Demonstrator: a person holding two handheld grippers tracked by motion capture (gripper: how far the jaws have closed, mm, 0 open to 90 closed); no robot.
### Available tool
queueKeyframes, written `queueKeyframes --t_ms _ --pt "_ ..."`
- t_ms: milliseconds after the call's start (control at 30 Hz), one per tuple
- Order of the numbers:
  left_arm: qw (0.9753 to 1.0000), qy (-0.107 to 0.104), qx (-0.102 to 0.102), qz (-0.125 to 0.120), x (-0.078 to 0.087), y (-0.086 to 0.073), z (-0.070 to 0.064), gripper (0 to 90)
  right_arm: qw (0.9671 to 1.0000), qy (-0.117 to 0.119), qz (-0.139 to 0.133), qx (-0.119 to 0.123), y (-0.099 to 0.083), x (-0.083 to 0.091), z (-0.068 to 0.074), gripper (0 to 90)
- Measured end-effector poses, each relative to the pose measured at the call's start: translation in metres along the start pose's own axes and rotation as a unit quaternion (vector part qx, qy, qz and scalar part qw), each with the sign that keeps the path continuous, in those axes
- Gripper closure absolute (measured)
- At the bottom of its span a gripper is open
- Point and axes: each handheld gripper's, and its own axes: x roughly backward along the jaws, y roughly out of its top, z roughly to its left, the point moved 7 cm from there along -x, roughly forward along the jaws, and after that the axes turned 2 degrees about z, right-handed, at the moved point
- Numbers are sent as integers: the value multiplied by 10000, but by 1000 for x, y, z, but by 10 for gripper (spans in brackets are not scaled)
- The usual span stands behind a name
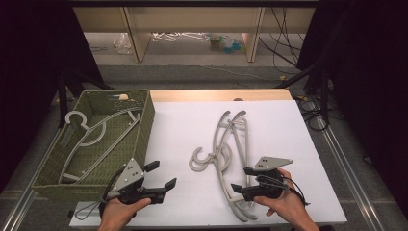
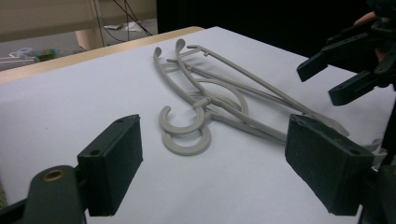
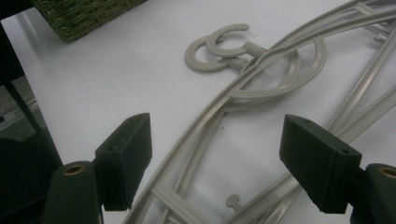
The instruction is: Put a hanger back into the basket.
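**Table Surface and Items Resting on It**

The table [image 1: 192, 120] carried a white top with a bare wooden strip along its far edge. A green woven basket [image 1: 144, 120] stood on the left side, reaching the left edge. A pile of grey plastic hangers [image 1: 226, 149] lay flat right of centre, hooks pointing left, overlapping one another, well apart from the basket.

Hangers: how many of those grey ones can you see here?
3, as far as I can tell. One lies in the green basket, hanger. Two lie stacked on the white table, their hooks overlapping; another could hide within that pile.
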Motion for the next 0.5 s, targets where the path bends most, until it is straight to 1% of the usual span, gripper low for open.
queueKeyframes --t_ms 67,100,133,200,233,267,300,367,400,433,467,500 --pt "10000 4 -14 37 -2 -3 1 190 10000 6 -1 6 0 0 0 264" --pt "9999 13 -94 102 -3 -5 2 190 10000 -4 -2 8 0 0 0 264" --pt "9999 29 -9 110 -5 -7 1 189 10000 -15 14 -3 0 0 0 264" --pt "9998 25 -1 199 -7 -10 1 189 9999 -97 20 32 -1 0 -1 264" --pt "9999 -9 -22 166 -8 -11 0 189 9999 -99 8 16 -1 -1 -1 265" --pt "9998 -11 -64 204 -7 -11 -1 189 10000 -81 45 37 -1 -2 0 269" --pt "9998 -52 -40 201 -7 -11 -3 189 9999 -127 78 57 -2 -3 0 269" --pt "9998 -35 -51 192 -7 -11 -3 189 9999 -100 89 47 -2 -4 0 269" --pt "9997 -59 -161 197 -6 -11 -2 189 9998 -98 141 59 -2 -6 1 269" --pt "9998 -30 -75 204 -6 -11 -2 189 9998 -114 139 55 -1 -8 2 269" --pt "9997 -31 -92 221 -6 -12 -2 189 9997 -118 203 66 -1 -11 3 268" --pt "9995 -54 -196 237 -6 -12 -2 189 9995 -158 259 97 -1 -14 3 268"
